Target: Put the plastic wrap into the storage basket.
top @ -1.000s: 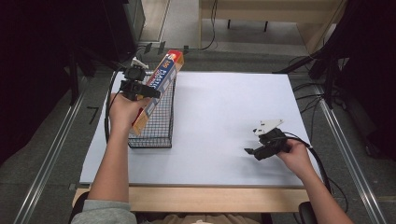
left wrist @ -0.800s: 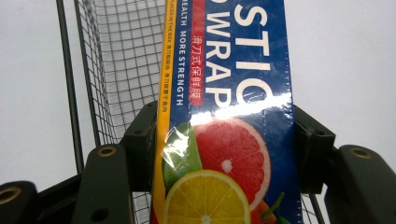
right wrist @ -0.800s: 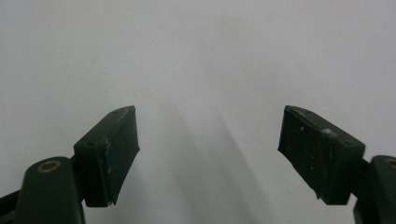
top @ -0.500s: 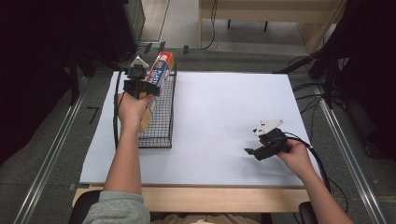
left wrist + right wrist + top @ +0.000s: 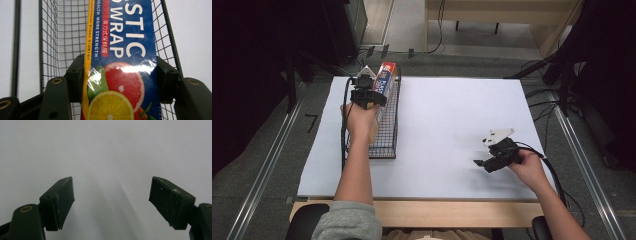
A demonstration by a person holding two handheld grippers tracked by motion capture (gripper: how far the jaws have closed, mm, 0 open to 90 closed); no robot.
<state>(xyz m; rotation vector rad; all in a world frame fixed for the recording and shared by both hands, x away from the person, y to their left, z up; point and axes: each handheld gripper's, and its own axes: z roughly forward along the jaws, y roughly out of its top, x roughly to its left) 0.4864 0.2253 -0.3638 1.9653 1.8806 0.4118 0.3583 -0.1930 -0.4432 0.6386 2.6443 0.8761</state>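
Forearm reaches forward over the basket [image 5: 384, 142]; left gripper [image 5: 120, 75] clamps the wrap box [image 5: 122, 55]. Right gripper [image 5: 111, 202] hovers low, jaws spread wide, holding nothing.

A white sheet [image 5: 452, 125] covers the wooden table [image 5: 452, 212]; grey floor [image 5: 252, 165] with metal rails [image 5: 267, 165] flanks it, cables [image 5: 542, 95] trailing right.
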